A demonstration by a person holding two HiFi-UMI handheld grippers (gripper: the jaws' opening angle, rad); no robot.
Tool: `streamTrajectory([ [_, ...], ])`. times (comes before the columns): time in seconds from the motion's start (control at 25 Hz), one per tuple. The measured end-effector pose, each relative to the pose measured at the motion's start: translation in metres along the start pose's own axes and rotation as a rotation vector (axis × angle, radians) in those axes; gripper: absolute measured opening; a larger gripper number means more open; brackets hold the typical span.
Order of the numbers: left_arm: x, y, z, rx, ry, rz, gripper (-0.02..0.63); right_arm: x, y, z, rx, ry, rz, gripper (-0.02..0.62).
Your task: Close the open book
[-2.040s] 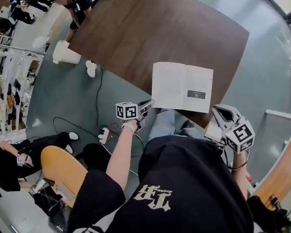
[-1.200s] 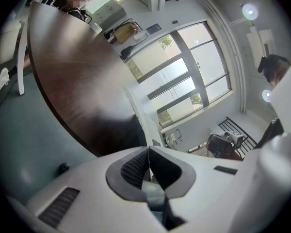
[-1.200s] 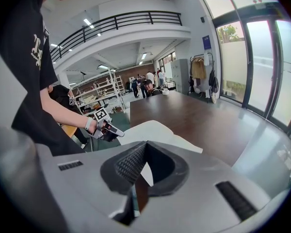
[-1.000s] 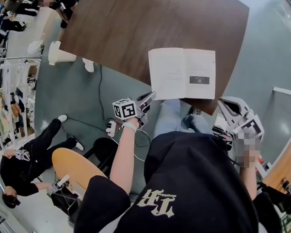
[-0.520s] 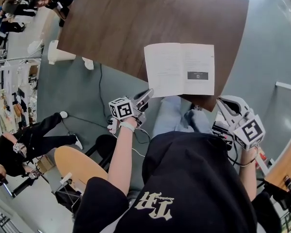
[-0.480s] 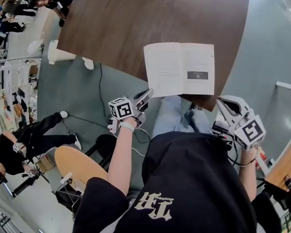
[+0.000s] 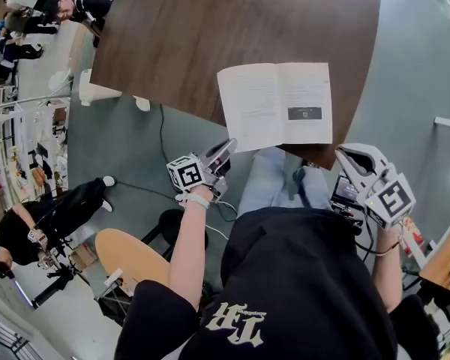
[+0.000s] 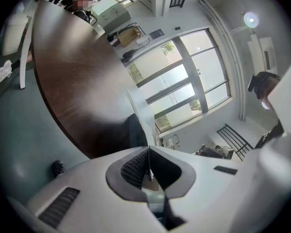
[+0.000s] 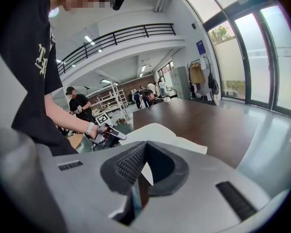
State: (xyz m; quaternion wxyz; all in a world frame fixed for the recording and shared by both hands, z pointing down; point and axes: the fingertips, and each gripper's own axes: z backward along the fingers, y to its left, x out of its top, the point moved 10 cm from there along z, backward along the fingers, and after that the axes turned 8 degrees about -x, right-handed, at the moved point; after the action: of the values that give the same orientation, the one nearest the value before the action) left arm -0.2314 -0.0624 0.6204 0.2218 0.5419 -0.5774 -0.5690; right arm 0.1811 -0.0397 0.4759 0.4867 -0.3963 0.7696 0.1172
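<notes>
The open book (image 7: 276,105) lies flat with white pages up on the dark brown table (image 7: 210,36), close to its near edge. My left gripper (image 7: 229,145) hangs just off that edge, below the book's left page, jaws shut and empty. In its own view the left gripper (image 8: 149,149) points along the table (image 8: 72,86). My right gripper (image 7: 342,152) sits off the table's near right corner, beside the book's right page, also shut with nothing in it. In the right gripper view the book (image 9: 160,132) curves up just beyond the right gripper (image 9: 145,143).
People (image 7: 75,2) sit at the table's far left end, and another person (image 7: 45,216) crouches on the floor at left. A wooden stool (image 7: 127,253) and cables (image 7: 161,156) lie below the left arm. A white table leg (image 7: 97,92) stands at left.
The head view has drifted a little, so the book sits slightly higher in the picture. Both grippers stay shut near the table's edge, and the book still lies open.
</notes>
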Motion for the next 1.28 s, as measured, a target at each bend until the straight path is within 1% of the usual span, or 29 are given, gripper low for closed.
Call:
streamTrajectory([
  [0.2, 0.002, -0.007, -0.004, -0.016, 0.002, 0.001, 0.015, -0.002, -0.009, -0.003, 0.003, -0.043, -0.022, -0.014],
  [0.32, 0.004, -0.011, -0.004, -0.006, 0.010, -0.012, 0.015, -0.003, -0.013, -0.001, 0.008, -0.068, -0.039, -0.014],
  [0.4, 0.005, -0.015, -0.003, 0.002, 0.010, -0.010, 0.015, -0.005, -0.014, 0.002, 0.017, -0.085, -0.072, -0.014],
  [0.6, -0.006, -0.008, 0.002, 0.064, -0.007, 0.073, 0.015, -0.020, -0.025, 0.015, 0.001, -0.093, -0.111, -0.014],
  [0.8, -0.012, -0.010, -0.002, 0.054, -0.042, 0.113, 0.015, -0.028, -0.035, 0.029, -0.019, -0.113, -0.135, -0.014],
  [0.96, -0.014, -0.013, -0.006, 0.039, -0.064, 0.131, 0.015, -0.030, -0.040, 0.036, -0.023, -0.121, -0.143, -0.014],
  [1.08, -0.012, -0.014, -0.005, 0.043, -0.074, 0.141, 0.015, -0.028, -0.041, 0.036, -0.022, -0.126, -0.146, -0.014],
  [1.28, -0.016, -0.012, -0.011, 0.058, -0.062, 0.144, 0.015, -0.029, -0.044, 0.040, -0.021, -0.127, -0.145, -0.014],
])
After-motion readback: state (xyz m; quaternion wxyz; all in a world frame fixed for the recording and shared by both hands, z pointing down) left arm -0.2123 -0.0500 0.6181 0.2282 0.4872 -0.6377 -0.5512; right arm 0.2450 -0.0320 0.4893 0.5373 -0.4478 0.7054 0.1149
